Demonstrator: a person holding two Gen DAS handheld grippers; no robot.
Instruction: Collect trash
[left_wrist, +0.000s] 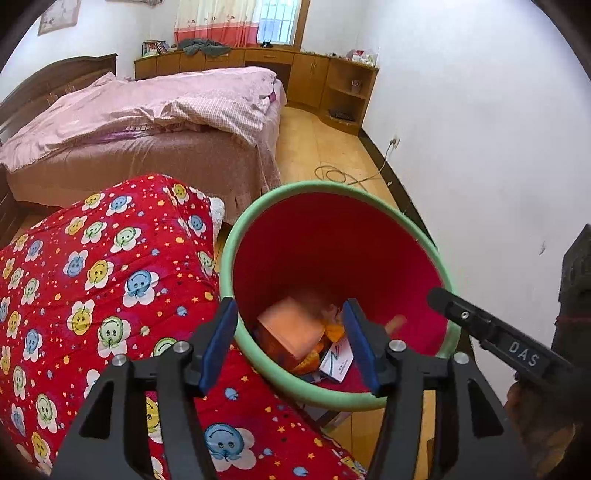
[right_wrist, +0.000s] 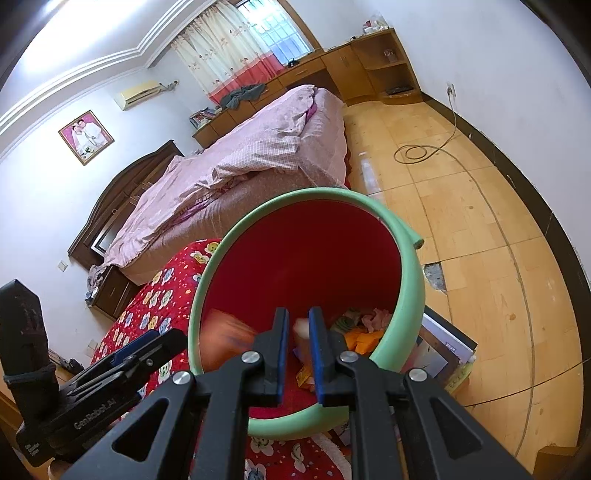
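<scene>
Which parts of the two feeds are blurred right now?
Left wrist view: the orange box inside the bin is motion-smeared, the rest crisp. Right wrist view: an orange smear inside the bin and the pale item between the right tool's fingers are blurred.

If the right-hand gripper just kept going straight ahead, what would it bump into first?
Most likely the rubbish in the red bin. The right gripper points into its mouth, and a blurred pale piece shows between its fingers; whether it is held or falling is unclear.
</scene>
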